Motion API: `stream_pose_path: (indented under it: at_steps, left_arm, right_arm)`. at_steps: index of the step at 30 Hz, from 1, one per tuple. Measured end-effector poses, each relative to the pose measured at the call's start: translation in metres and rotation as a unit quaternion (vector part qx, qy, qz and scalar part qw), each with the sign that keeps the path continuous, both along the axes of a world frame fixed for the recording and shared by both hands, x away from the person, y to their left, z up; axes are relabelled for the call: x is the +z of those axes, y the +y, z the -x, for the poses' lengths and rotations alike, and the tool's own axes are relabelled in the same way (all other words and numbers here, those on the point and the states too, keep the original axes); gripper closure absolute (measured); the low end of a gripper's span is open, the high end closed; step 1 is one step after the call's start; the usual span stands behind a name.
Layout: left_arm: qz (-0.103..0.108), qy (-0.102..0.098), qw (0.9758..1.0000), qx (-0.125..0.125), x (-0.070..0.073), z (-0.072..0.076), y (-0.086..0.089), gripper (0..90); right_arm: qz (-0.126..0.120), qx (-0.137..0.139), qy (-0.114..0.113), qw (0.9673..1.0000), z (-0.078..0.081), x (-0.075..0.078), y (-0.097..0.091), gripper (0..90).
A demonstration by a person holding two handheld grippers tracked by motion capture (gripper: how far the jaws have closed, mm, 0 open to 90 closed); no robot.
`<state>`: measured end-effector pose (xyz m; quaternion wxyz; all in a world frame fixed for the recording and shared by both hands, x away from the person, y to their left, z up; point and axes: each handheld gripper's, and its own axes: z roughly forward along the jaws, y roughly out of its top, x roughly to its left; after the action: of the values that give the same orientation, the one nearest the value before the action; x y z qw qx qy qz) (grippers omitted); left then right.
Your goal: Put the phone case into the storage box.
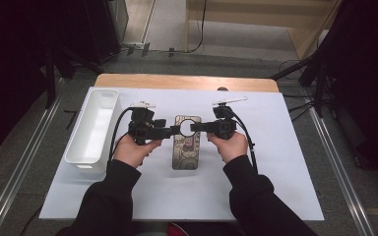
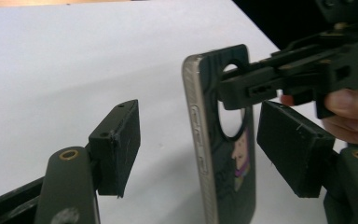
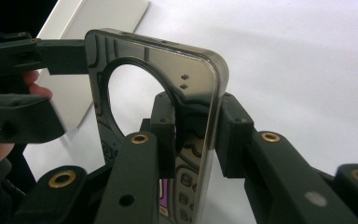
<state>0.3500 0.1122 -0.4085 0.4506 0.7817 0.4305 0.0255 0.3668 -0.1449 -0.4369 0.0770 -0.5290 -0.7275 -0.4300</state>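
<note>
Phone case pinched at its top edge, right gripper

Phone case (image 1: 186, 142) sits mid-table w/ its camera-hole end between both tools. Right gripper (image 3: 196, 135) is clamped tight on the case's top right edge: one pad on the inner face by the round cutout, other pad on the outer side rim. Left gripper (image 2: 200, 144) stands part open; case's left edge lies in the gap, pads (image 2: 117, 147) clear of it on both sides, gripping nothing. In the left gripper view the case looks raised on edge, metal-look rim w/ side buttons facing the lens, cartoon print on the dark back.

Case rests over a white sheet (image 1: 275, 162) covering most of a wooden table (image 1: 187, 81). White rectangular bin (image 1: 92, 129) is at the sheet's left edge, well apart from the case. Both forearms in black sleeves (image 1: 106, 196) come in from below.

Around: grey floor, metal rails either side, cables, dark stands, pale wood unit at the back. No readable writing or brand on the case.
</note>
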Motion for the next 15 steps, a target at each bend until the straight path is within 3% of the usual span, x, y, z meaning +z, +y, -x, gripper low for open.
stream_pose_path:
  at_steps: [3,6,15]
  left_arm:
    - [-0.011,-0.004,0.9998,0.014,-0.001,-0.001,-0.002,30.0]
    - [-0.007,-0.001,0.9996,0.026,-0.001,-0.002,-0.005,31.0]
    - [-0.026,-0.008,0.9987,0.043,0.001,-0.006,-0.017,31.9]
  right_arm:
    - [0.003,-0.003,0.003,1.0,0.0,0.0,0.001,70.3]
    - [0.002,-0.006,0.004,1.0,-0.001,0.001,0.002,70.3]
    - [0.009,-0.014,0.004,0.9999,-0.003,0.006,0.005,70.2]
